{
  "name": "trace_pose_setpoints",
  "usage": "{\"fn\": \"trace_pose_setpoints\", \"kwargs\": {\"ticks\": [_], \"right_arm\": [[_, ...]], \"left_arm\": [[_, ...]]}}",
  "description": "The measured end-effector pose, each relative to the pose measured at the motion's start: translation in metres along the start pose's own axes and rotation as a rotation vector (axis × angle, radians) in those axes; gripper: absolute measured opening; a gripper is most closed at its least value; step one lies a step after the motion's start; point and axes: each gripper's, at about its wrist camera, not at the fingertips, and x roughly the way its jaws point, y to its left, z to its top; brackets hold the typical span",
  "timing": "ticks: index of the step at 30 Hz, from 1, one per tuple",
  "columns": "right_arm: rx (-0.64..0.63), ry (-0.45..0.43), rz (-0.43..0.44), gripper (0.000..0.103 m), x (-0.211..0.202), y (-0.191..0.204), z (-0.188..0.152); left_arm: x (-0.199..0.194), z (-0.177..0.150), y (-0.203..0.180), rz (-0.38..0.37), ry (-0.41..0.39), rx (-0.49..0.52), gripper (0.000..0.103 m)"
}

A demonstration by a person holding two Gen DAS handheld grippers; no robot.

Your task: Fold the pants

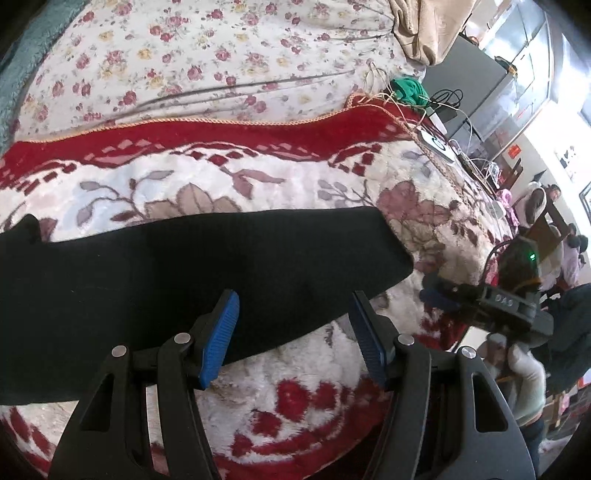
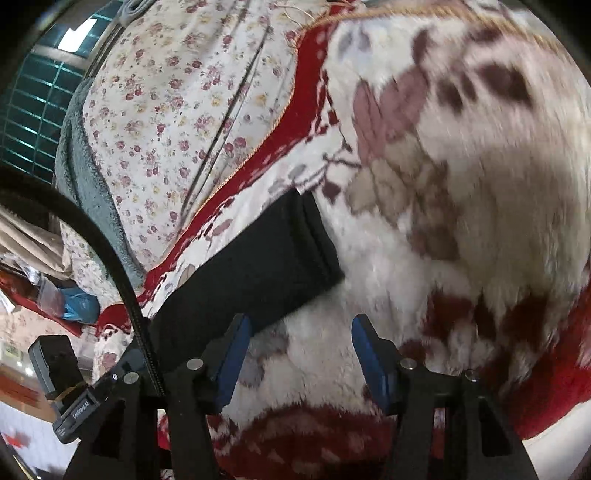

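Observation:
Black pants (image 1: 177, 280) lie flat on a fluffy red-and-white floral blanket (image 1: 303, 391), one end pointing right. My left gripper (image 1: 293, 314) is open and empty, hovering over the pants' near edge, its left blue pad above the fabric. The right gripper's body (image 1: 509, 302) shows at the right, beyond the pants' end. In the right wrist view the pants (image 2: 255, 258) lie ahead and to the left. My right gripper (image 2: 301, 339) is open and empty over the blanket (image 2: 461, 184), just right of the pants' near corner.
A flowered sheet (image 1: 207, 51) covers the bed beyond the blanket. A green cloth (image 1: 408, 88), cables and a white device (image 1: 437, 144) sit at the bed's far right edge. A beige cloth (image 1: 424, 26) lies at the top. People (image 1: 535, 206) stand in the room to the right.

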Motion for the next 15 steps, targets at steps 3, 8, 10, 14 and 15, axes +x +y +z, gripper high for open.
{"fn": "trace_pose_setpoints", "kwargs": {"ticks": [3, 8, 10, 14, 15], "right_arm": [[0.03, 0.031, 0.053, 0.056, 0.009, -0.008, 0.003], [0.04, 0.091, 0.084, 0.066, 0.028, -0.009, 0.014], [0.031, 0.092, 0.086, 0.071, 0.031, -0.007, 0.017], [0.01, 0.085, 0.083, 0.078, 0.039, -0.002, 0.026], [0.005, 0.08, 0.079, 0.078, 0.04, -0.001, 0.027]], "left_arm": [[0.009, 0.001, 0.002, -0.024, 0.048, -0.031, 0.062], [0.01, 0.013, 0.004, -0.009, 0.072, -0.019, 0.062], [0.007, 0.019, 0.004, -0.019, 0.058, -0.01, 0.062], [0.011, 0.026, 0.007, -0.015, 0.063, 0.012, 0.062], [0.012, 0.028, 0.009, -0.014, 0.068, 0.014, 0.062]]}}
